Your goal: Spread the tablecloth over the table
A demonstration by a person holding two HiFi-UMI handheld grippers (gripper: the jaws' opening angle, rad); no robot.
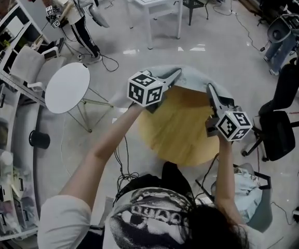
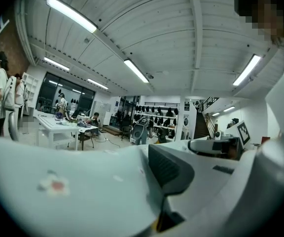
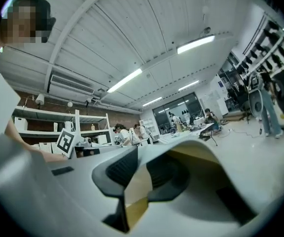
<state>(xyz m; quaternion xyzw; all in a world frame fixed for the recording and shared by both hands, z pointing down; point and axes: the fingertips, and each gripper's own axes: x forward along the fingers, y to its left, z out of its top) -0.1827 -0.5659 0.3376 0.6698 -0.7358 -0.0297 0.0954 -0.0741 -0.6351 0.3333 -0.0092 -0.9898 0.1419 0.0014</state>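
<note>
**A:** How far along is the tablecloth (image 1: pixel 193 77)?

**B:** Barely started, I judge. It lies bunched over the far rim of the round wooden table (image 1: pixel 178 136). Most of the wood is bare, so covering the rest is left.

**A:** And your claws?

**B:** My left claw (image 1: pixel 176 74) and right claw (image 1: pixel 209 89) are each nearly closed, pinching the cloth's edge.

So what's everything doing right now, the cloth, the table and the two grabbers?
tablecloth: lying only over the table's far edge, held at two spots.
wooden table: mostly uncovered, bare wood showing.
left gripper: jaws shut on the tablecloth.
right gripper: jaws shut on the tablecloth.
</note>
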